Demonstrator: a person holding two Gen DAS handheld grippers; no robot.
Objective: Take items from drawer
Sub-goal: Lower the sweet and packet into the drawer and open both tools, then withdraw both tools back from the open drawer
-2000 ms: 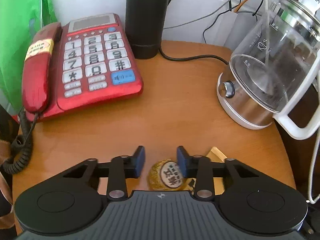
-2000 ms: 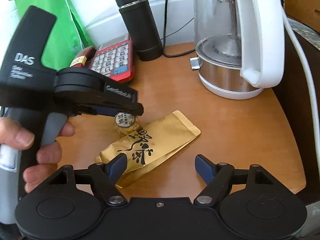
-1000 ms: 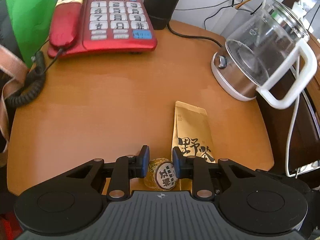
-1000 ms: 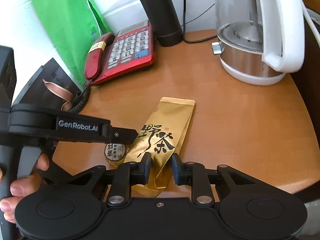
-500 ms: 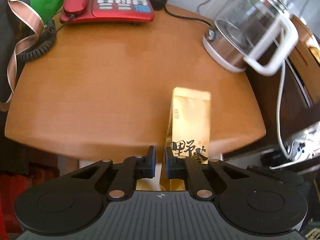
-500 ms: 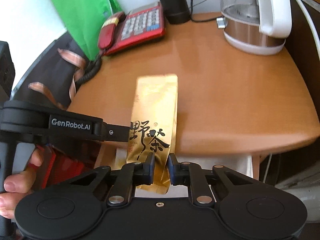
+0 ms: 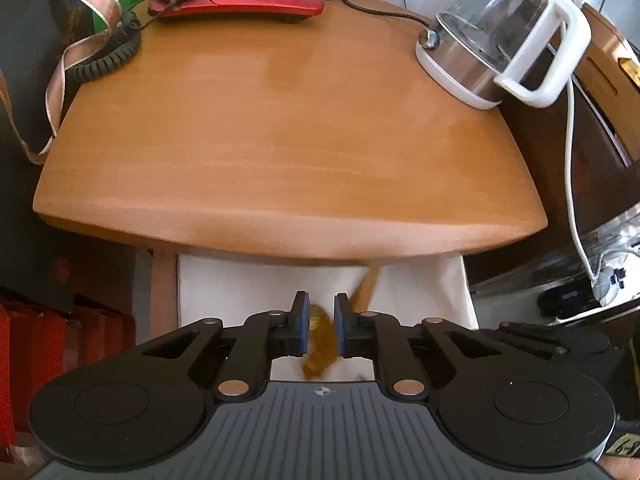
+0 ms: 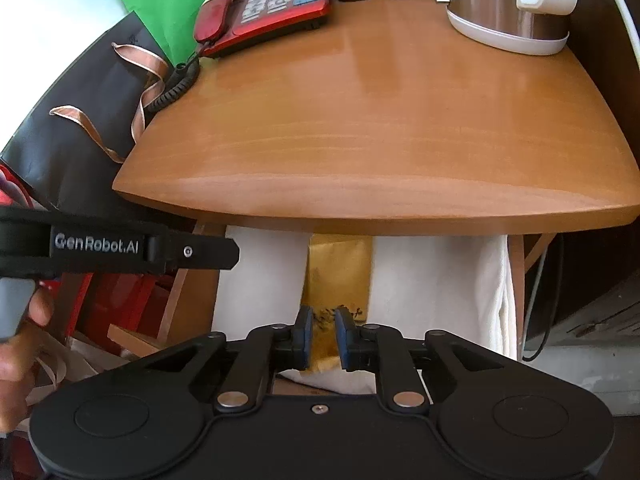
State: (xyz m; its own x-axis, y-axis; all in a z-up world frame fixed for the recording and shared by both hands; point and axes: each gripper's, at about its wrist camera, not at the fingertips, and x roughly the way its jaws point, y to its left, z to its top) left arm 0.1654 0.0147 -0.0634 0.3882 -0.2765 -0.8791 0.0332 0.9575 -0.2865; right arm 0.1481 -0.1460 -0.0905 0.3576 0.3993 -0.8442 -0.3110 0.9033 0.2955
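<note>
Both wrist views are aimed steeply down, from close in front of the wooden table [image 7: 288, 152] edge. The red telephone [image 8: 276, 4], the glass kettle [image 7: 492, 36] and the white cloth [image 8: 432, 280] below are shared.

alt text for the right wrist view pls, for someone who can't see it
The right gripper is clamped on a gold tea pouch, held over a white-lined drawer below the front edge of a wooden table. A red telephone and a kettle stand at the table's back, and the left gripper reaches in from the left.
</note>
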